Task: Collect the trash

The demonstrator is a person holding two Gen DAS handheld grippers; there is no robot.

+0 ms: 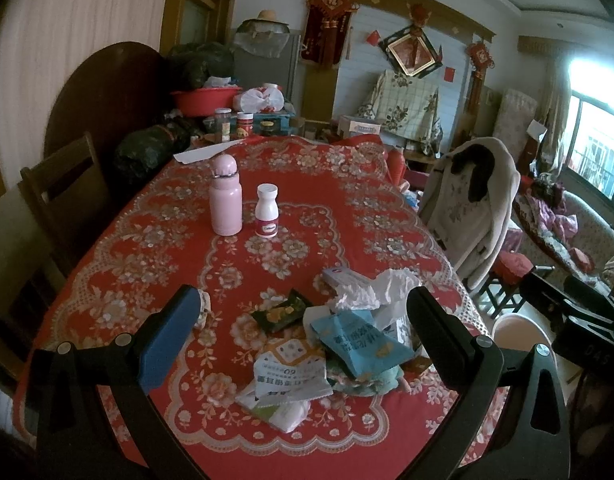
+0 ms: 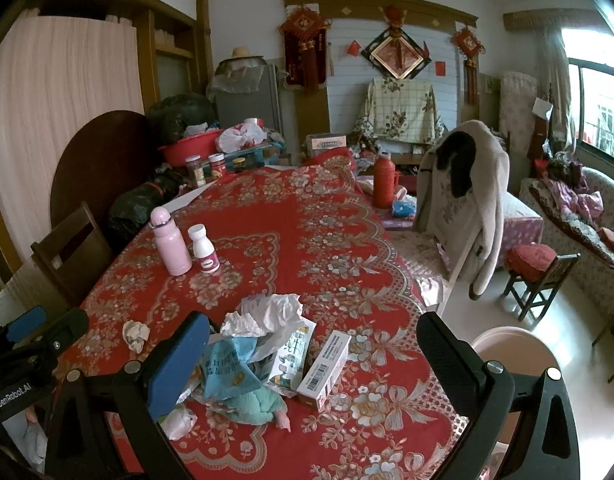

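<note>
A heap of trash lies on the red floral tablecloth (image 1: 291, 184): a blue snack wrapper (image 1: 357, 342), a white printed wrapper (image 1: 287, 376), a dark candy wrapper (image 1: 283, 310), crumpled white tissue (image 1: 371, 290) and a small white box (image 2: 325, 366). A crumpled paper ball (image 2: 136, 335) lies apart to the left of the heap. My left gripper (image 1: 303, 336) hovers open over the heap with nothing between its fingers. My right gripper (image 2: 313, 364) is open too, straddling the box and the blue wrapper (image 2: 227, 376). A pale bin (image 2: 515, 356) stands beside the table's right edge.
A pink flask (image 1: 225, 198) and a white pill bottle (image 1: 267, 210) stand mid-table. Jars, a red basin (image 1: 205, 100) and bags crowd the far end. A wooden chair (image 1: 63, 196) sits at the left; a chair draped with a jacket (image 2: 463, 208) and a stool (image 2: 535, 268) at the right.
</note>
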